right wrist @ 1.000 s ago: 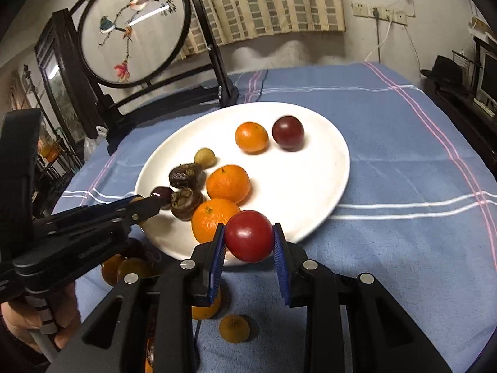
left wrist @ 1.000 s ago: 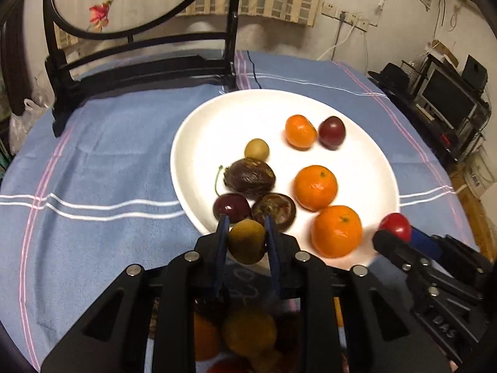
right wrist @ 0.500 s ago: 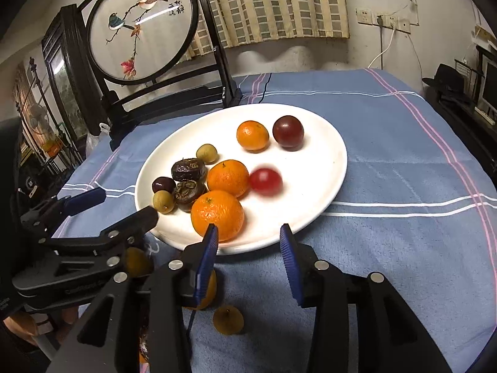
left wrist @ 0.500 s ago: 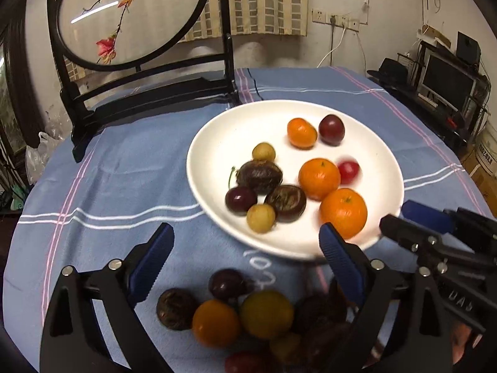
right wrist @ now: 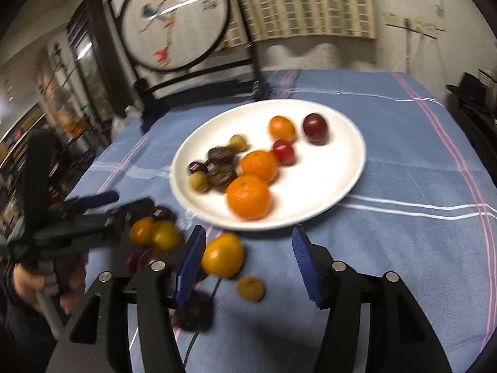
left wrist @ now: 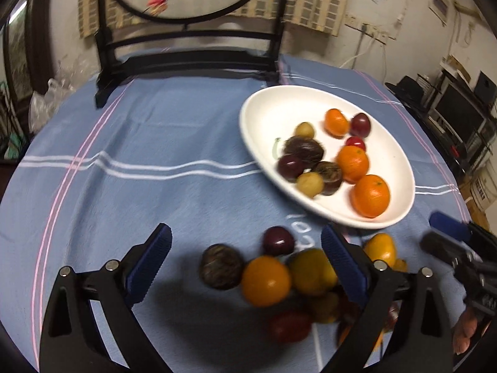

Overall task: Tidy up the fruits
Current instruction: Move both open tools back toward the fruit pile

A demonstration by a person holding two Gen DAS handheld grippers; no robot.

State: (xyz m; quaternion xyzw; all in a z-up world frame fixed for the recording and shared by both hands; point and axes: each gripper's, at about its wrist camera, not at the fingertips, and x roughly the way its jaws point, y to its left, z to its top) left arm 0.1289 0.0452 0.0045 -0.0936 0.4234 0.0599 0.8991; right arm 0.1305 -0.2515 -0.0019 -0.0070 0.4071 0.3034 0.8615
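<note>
A white plate (left wrist: 400,161) (right wrist: 338,180) on the blue cloth holds several fruits: oranges (left wrist: 371,196) (right wrist: 248,196), a small red fruit (right wrist: 284,151), dark plums and brown and yellow-green fruits. A pile of loose fruit lies on the cloth in front of it, with an orange one (left wrist: 265,280) and a yellow one (right wrist: 222,255). My left gripper (left wrist: 245,264) is open and empty over the pile. My right gripper (right wrist: 248,264) is open and empty, above the cloth by the yellow fruit and a small yellowish one (right wrist: 251,288).
A black stand with a round embroidered screen (right wrist: 174,18) stands at the table's far side, its base (left wrist: 186,65) on the cloth. Shelves and electronics (left wrist: 456,105) stand off the right edge. The cloth has white and pink stripes.
Both grippers let go of their fruits onto the plate: the yellow-green one and the red one now lie there. Both have opened wide and drawn back over the loose pile.
</note>
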